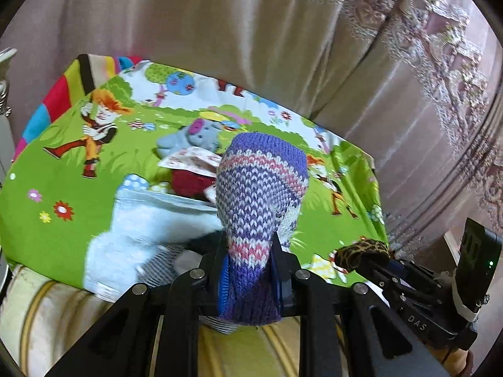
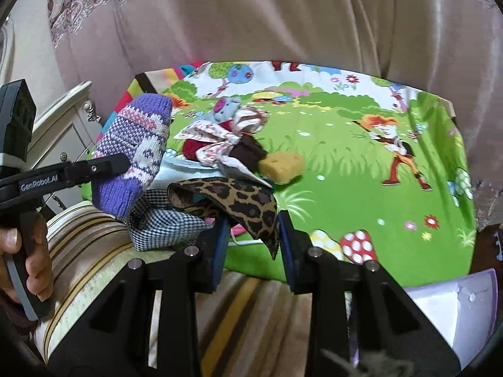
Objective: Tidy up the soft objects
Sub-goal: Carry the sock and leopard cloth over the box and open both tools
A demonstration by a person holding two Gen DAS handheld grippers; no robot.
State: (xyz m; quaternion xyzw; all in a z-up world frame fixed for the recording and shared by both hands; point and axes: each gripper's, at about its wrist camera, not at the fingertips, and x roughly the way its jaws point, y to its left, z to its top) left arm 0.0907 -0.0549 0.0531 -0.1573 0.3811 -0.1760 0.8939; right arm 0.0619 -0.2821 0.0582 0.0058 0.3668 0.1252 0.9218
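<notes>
Left gripper (image 1: 250,260) is clamped narrowly on a purple knitted sock (image 1: 261,188), held above the cartoon sheet (image 1: 63,188). Right gripper (image 2: 251,235) appears closed on a leopard-print cloth (image 2: 239,201), though pad contact is unclear. Plush toy (image 2: 226,110) lies on the sheet.

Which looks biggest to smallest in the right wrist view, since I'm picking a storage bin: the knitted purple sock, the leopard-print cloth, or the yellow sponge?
1. knitted purple sock
2. leopard-print cloth, close to the sock in apparent size, and nearer the camera, so this order is unsure
3. yellow sponge, clearly smallest, though it lies farther away
</notes>
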